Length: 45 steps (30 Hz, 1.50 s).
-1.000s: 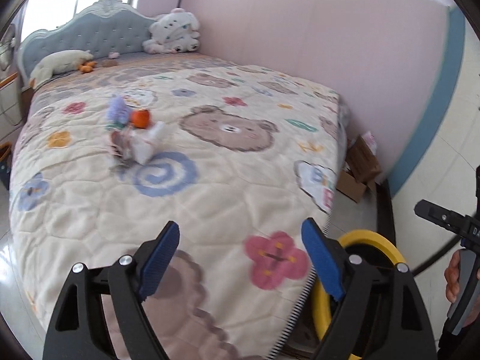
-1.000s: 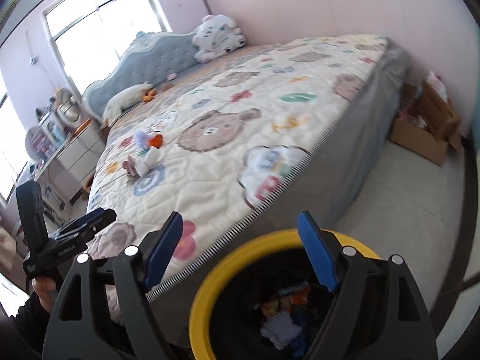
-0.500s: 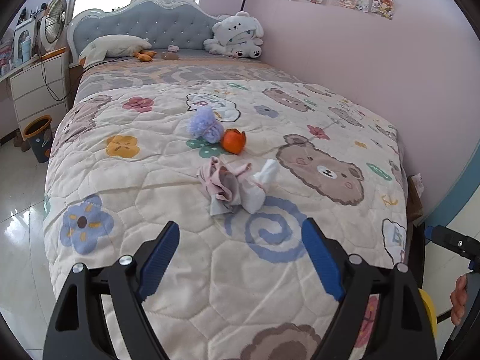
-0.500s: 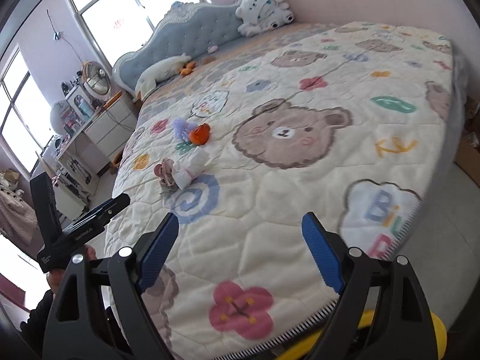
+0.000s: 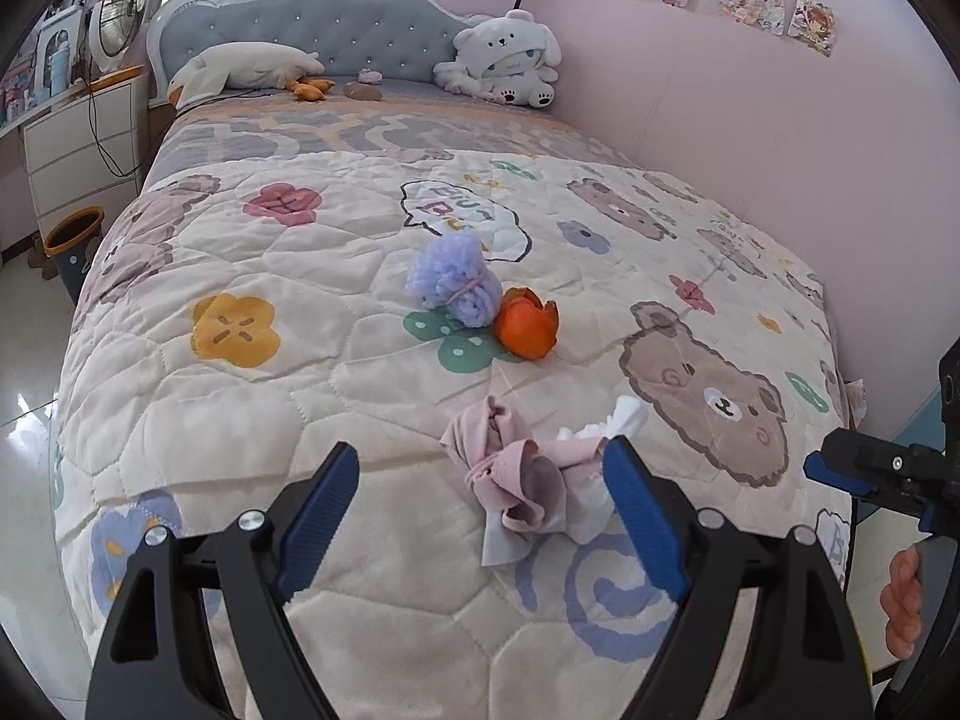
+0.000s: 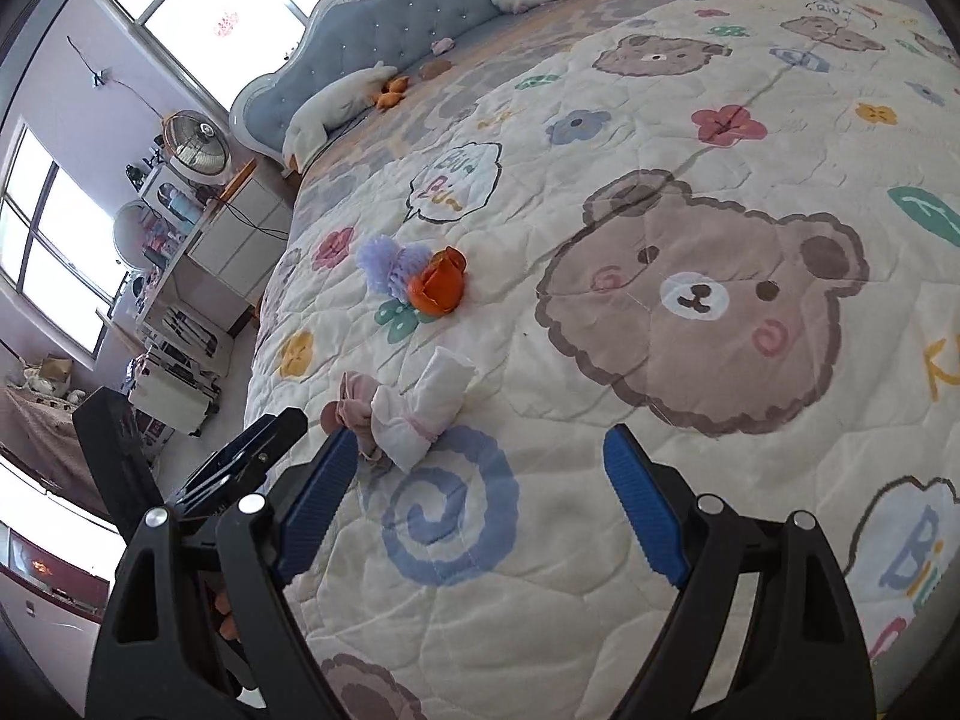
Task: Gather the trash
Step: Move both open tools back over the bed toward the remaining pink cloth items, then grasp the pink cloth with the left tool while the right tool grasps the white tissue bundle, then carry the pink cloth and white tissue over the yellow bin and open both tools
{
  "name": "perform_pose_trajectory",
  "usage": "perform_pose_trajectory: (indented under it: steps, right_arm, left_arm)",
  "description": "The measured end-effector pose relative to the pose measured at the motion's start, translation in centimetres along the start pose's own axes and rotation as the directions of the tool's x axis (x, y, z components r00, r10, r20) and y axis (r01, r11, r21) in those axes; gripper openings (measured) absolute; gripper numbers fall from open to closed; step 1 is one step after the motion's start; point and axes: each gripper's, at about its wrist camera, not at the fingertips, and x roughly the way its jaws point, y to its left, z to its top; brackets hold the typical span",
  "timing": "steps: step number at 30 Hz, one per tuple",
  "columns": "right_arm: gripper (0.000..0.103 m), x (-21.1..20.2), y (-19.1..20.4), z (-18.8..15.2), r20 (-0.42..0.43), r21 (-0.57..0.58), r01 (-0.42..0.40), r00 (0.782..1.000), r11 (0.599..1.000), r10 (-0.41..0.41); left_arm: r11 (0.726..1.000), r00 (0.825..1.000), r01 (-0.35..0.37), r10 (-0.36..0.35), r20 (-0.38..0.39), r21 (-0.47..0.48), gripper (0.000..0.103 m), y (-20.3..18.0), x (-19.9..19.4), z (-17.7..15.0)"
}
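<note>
A crumpled pink and white cloth bundle (image 5: 534, 480) lies on the quilt just ahead of my left gripper (image 5: 480, 510), which is open and empty above the bed. It also shows in the right wrist view (image 6: 402, 414). An orange peel (image 5: 527, 324) and a lilac yarn pompom (image 5: 453, 282) lie touching, farther up the bed. The right wrist view shows the peel (image 6: 438, 288) and the pompom (image 6: 384, 261) too. My right gripper (image 6: 480, 504) is open and empty over the blue spiral print, right of the bundle.
The bed's quilt (image 5: 300, 372) has bear and flower prints. A white plush toy (image 5: 504, 60) and a pillow (image 5: 240, 66) lie by the headboard. A white dresser (image 5: 78, 144) and a small bin (image 5: 72, 246) stand left of the bed. The pink wall (image 5: 750, 120) runs along the right.
Both grippers have swung away from the yellow-rimmed bin on the floor and moved up over the bed, closer to the cloth bundle. The bin is out of view now.
</note>
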Motion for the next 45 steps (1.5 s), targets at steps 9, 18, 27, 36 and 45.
perform_pose_trajectory:
  steps: [9,18,27,36,45]
  right_arm:
    - [0.079,5.4,0.9,2.2,-0.074,0.037,-0.027,0.997,0.999,0.029]
    - [0.068,9.5,2.2,3.1,-0.153,0.050,-0.041,0.987,0.998,0.048]
    - [0.056,12.8,3.5,3.0,-0.205,0.028,-0.009,0.979,1.000,0.015]
    - [0.025,14.5,3.4,2.7,-0.228,0.033,0.011,0.974,0.999,-0.004]
    - [0.019,13.0,3.9,3.1,-0.173,0.009,0.007,0.985,1.000,-0.006]
  left_arm:
    - [0.999,0.999,-0.033,0.034,-0.027,0.024,0.066,0.5,3.0,-0.7]
    - [0.999,0.999,0.017,-0.016,-0.043,0.031,0.038,1.3,3.4,-1.6]
    - [0.997,0.996,0.070,-0.068,-0.050,0.040,0.021,1.2,3.4,-2.1]
    - [0.995,0.994,0.102,-0.101,-0.040,0.021,0.010,1.6,3.3,-2.1]
    - [0.993,0.992,0.122,-0.122,-0.022,0.004,0.007,1.9,2.6,-1.7]
